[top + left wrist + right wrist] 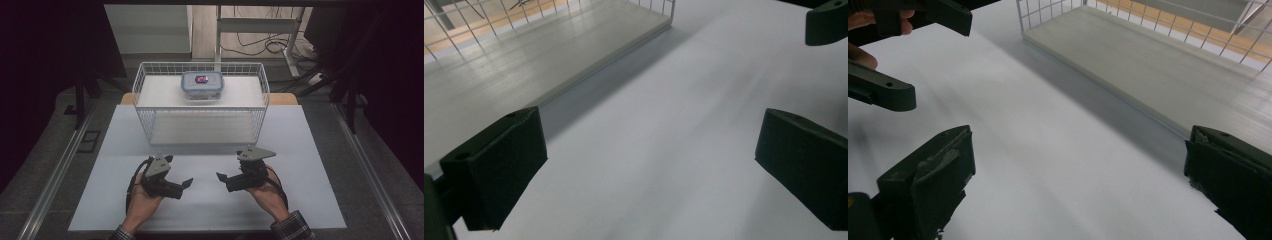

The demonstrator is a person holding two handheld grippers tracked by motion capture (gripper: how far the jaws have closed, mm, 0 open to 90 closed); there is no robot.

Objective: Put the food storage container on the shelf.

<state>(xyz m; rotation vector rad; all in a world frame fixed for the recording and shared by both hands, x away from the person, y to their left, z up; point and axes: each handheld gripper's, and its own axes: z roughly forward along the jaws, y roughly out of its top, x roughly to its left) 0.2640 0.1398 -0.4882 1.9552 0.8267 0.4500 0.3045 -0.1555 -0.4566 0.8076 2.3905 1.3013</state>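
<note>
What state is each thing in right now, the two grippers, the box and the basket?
Left gripper: open, holding nothing, over the table.
Right gripper: open, holding nothing, over the table.
Box: lid on, upright, at the back of the basket.
Basket: upright on the table, holding the box.

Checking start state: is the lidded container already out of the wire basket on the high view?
No, the container sits inside the wire basket, at its far side, with both grippers short of it.
</note>
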